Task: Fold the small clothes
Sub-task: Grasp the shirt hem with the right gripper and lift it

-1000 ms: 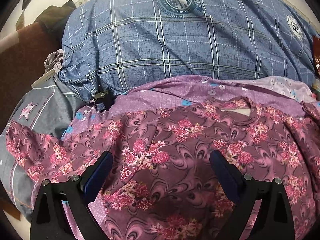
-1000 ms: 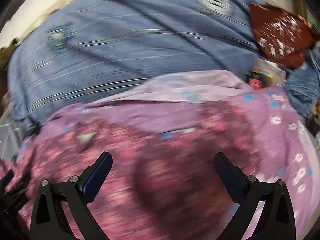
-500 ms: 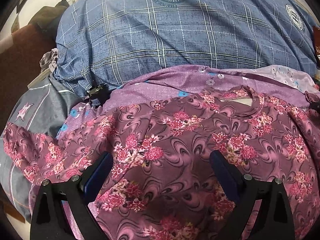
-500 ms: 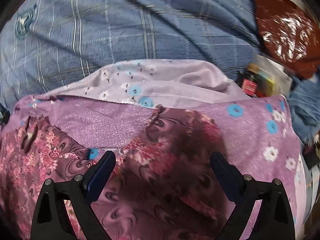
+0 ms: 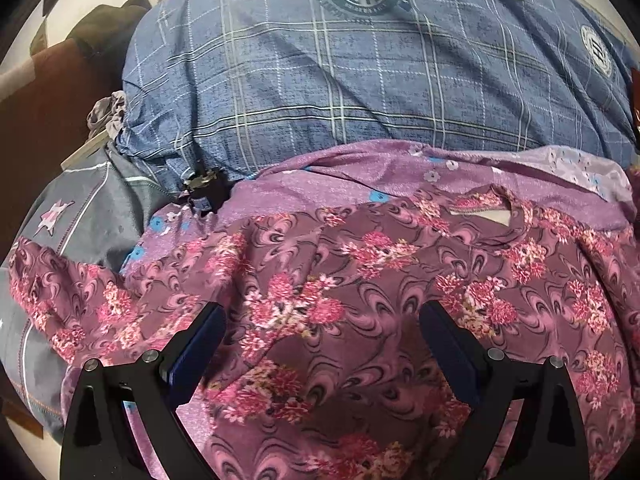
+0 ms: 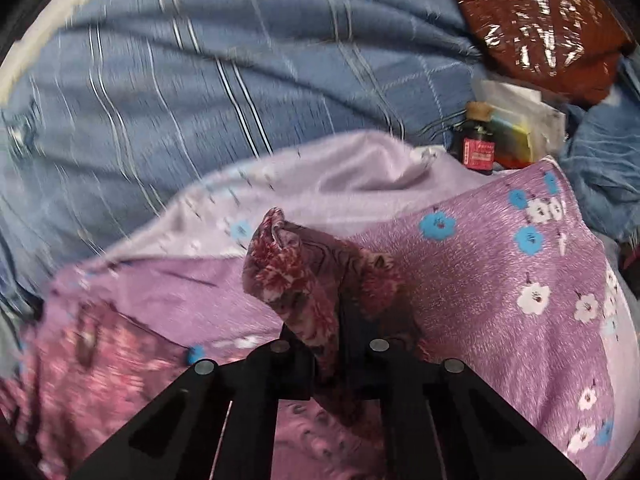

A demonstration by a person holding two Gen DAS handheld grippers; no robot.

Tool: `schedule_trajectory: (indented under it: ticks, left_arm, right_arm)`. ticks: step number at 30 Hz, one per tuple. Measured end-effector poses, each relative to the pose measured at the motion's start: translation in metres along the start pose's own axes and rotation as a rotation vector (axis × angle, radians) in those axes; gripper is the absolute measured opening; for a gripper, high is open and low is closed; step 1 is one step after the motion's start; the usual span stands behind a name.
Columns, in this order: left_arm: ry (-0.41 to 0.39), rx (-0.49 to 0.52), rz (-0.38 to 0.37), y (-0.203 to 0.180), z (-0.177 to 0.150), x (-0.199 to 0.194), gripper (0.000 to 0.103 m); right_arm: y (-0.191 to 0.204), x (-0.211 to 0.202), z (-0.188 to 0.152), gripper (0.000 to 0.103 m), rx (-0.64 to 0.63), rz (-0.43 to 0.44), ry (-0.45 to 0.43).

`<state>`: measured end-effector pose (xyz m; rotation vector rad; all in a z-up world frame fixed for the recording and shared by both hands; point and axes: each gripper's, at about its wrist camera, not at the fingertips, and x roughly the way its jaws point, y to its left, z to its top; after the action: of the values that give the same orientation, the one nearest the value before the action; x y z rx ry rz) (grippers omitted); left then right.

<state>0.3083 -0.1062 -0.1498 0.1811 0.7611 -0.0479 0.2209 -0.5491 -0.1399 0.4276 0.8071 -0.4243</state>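
A mauve shirt with pink flowers lies spread on a purple flowered cloth, neck opening at the far right. My left gripper is open, its fingers hovering over the shirt's middle. In the right wrist view my right gripper is shut on a bunched sleeve of the shirt, which stands up between the jaws above the purple flowered cloth.
A big blue plaid pillow fills the back. A grey star-print cushion and a small dark object lie at the left. A dark bottle with a red label, packets and a red-brown shiny bag sit at the right.
My right gripper has closed on the shirt's sleeve and lifted it into a bunch. My left gripper stayed open and shifted slightly over the shirt.
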Motion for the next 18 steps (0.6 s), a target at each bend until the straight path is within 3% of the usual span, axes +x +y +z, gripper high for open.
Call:
schedule_trajectory:
  ticks: [5,11,15,18]
  left_arm:
    - [-0.017,-0.063,0.029,0.032,0.004,-0.009,0.097]
    - [-0.02,-0.167,0.112,0.086,0.006,-0.015,0.097]
    - [-0.027,-0.238,0.177,0.125,0.005,-0.019,0.097]
    - [-0.025,-0.294,0.217,0.149,0.003,-0.02,0.097]
  right_arm:
    - [0.029,-0.05,0.012,0.008,0.05,0.167,-0.046]
    - [0.11,-0.121,0.013,0.008,0.031,0.416,-0.101]
    - [0.178,-0.15,-0.006,0.008,-0.029,0.547,-0.099]
    - [0.228,-0.154,-0.034,0.008,-0.083,0.624,-0.05]
